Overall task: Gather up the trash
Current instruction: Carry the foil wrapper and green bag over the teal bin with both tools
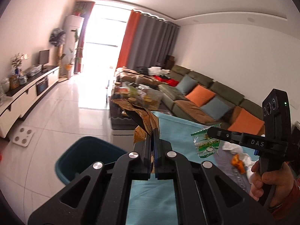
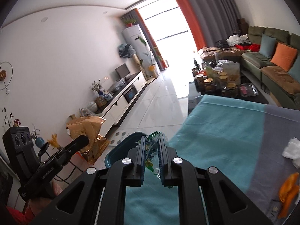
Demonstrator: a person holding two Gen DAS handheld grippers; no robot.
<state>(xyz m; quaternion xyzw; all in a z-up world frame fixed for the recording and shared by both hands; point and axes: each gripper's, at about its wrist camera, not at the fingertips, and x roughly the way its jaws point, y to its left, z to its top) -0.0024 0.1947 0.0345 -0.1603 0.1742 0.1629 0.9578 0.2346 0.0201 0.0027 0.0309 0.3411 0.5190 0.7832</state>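
My left gripper (image 1: 154,131) is shut on a crumpled brown and gold snack bag (image 1: 139,117), held above the near edge of the blue-covered table (image 1: 180,131). The same bag (image 2: 88,131) and the left gripper (image 2: 83,140) show at the left in the right wrist view. My right gripper (image 2: 152,142) is shut on a green and clear plastic wrapper (image 2: 151,155); the wrapper (image 1: 206,142) hangs from its tip (image 1: 209,131) in the left wrist view. A teal bin (image 1: 84,157) stands on the floor beside the table, its rim (image 2: 116,150) just past my right fingers.
Orange peel (image 2: 288,189) and white tissue (image 2: 291,150) lie on the grey part of the cloth. A white scale (image 1: 22,134) lies on the tiled floor. A cluttered coffee table (image 2: 221,82), a green sofa (image 1: 202,93) and a low TV cabinet (image 1: 28,90) stand beyond.
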